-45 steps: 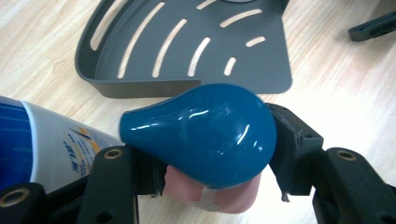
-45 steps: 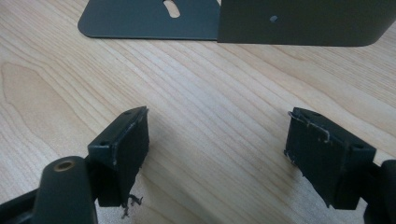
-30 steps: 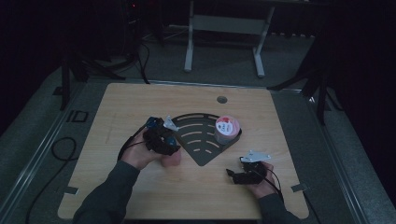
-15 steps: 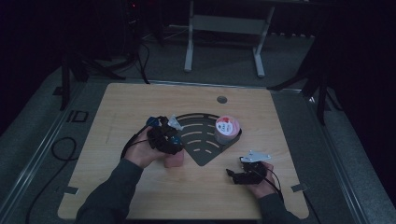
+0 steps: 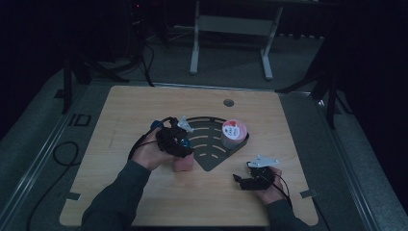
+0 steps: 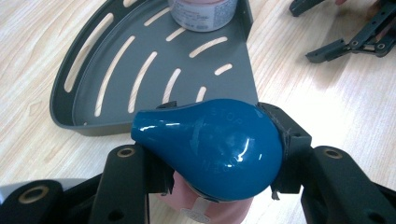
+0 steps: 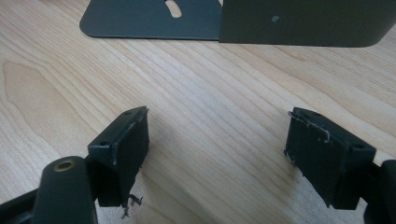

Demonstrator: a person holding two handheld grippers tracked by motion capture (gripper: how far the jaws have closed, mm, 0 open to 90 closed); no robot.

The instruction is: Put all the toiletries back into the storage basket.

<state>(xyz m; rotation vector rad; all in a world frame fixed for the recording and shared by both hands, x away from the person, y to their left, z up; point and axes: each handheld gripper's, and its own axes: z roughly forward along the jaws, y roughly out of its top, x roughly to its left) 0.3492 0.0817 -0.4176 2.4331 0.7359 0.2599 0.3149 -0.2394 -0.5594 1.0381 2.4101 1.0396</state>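
Bottle cap first: the left hand-held gripper [image 6: 212, 158] is clamped on the teal teardrop-shaped cap [image 6: 210, 147] of a pink bottle [image 5: 183, 162], its 2 pads pressing either flank of the cap in the left gripper view. In the high view the bottle stands on the bench [image 5: 144, 106] at lower centre of the frame, just beside the near-left edge of the dark corner caddy [image 5: 207, 144]. Compared with a second ago, the left hand has drifted a little rightward and toward the caddy while the bottle stayed put and the grip barely changed — which reads to me as working at the cap, or settling the hold before a lift into the caddy, rather than carrying anything yet. A pink-lidded jar [image 5: 234, 133] already sits in the caddy's right corner. The right hand-held gripper [image 5: 250, 180] rests at lower right, unmoved, jaws apart over bare wood — nothing between them.
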